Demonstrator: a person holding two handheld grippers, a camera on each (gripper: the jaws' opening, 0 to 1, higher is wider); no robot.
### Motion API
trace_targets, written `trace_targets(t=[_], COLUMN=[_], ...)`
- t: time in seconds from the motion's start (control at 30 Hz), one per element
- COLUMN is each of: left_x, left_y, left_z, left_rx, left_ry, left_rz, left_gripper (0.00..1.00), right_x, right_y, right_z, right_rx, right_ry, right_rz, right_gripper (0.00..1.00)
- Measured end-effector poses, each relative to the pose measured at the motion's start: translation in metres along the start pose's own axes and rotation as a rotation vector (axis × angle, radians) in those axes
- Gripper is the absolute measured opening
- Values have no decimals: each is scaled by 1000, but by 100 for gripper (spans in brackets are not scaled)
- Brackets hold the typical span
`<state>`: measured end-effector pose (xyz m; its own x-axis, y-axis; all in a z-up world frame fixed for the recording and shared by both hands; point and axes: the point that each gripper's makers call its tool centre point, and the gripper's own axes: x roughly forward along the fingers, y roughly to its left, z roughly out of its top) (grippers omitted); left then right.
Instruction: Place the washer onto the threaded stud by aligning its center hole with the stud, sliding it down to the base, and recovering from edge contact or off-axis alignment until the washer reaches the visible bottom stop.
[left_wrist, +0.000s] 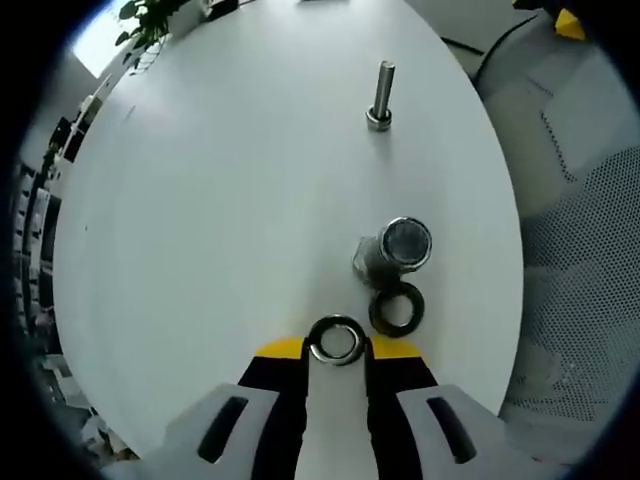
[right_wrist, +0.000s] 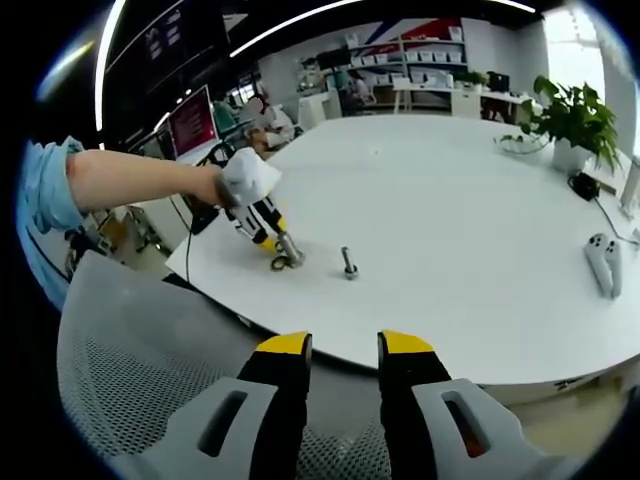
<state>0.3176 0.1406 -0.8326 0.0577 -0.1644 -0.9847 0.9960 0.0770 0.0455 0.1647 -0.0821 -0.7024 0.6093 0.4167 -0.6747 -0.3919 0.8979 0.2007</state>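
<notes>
In the left gripper view, a silver washer (left_wrist: 336, 340) sits flat between the yellow tips of my left gripper (left_wrist: 337, 350), which is shut on its edges, low over the white round table (left_wrist: 200, 220). The threaded stud (left_wrist: 383, 92) stands upright on its base further along the table, well apart from the washer. The right gripper view shows the stud (right_wrist: 349, 262) small, just right of the left gripper (right_wrist: 285, 256), which a hand holds. My right gripper (right_wrist: 344, 350) is open with nothing between its fingers, off the table's edge above a mesh chair.
A short metal cylinder (left_wrist: 396, 248) and a black ring (left_wrist: 397, 309) lie just right of the held washer. A grey mesh chair (right_wrist: 140, 350) stands at the table's edge. White controllers (right_wrist: 601, 262), a potted plant (right_wrist: 572, 125) and a dark cable lie far across the table.
</notes>
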Motion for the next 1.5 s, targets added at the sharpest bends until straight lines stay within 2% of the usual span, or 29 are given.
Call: trace_targets(t=[0.23,0.4,0.53,0.73,0.9,1.07,1.37,1.5], left_x=[-11,-24,-37,-50,-62,-64,-79,-77], left_y=[6,5,7,1,-4,-7,-16,-21], left_z=[1,4,10,11,19,20,42,53], left_rx=[-7,-8,-57,-55,-48,-68,-62,-52], left_ry=[24,16,-15,-17,-34,-27,-53,-67], left_rz=[4,3,2,-7,2,-8,-14,-23], left_gripper=[19,19,19,19,19,19,19,19], right_x=[0,0,0,0,0,0,0,0], right_y=[0,0,0,1,1,1,2,3], right_z=[0,1,1,1,2,1,1,1], right_rx=[0,-1,-2,-3,-3,-5,-6,-11], right_ry=[-2,-3,-3,-7,-10,-8,-7,-2], right_rz=[1,3,4,6,7,10,11,15], right_gripper=[28,28,28,28,28,28,28,28])
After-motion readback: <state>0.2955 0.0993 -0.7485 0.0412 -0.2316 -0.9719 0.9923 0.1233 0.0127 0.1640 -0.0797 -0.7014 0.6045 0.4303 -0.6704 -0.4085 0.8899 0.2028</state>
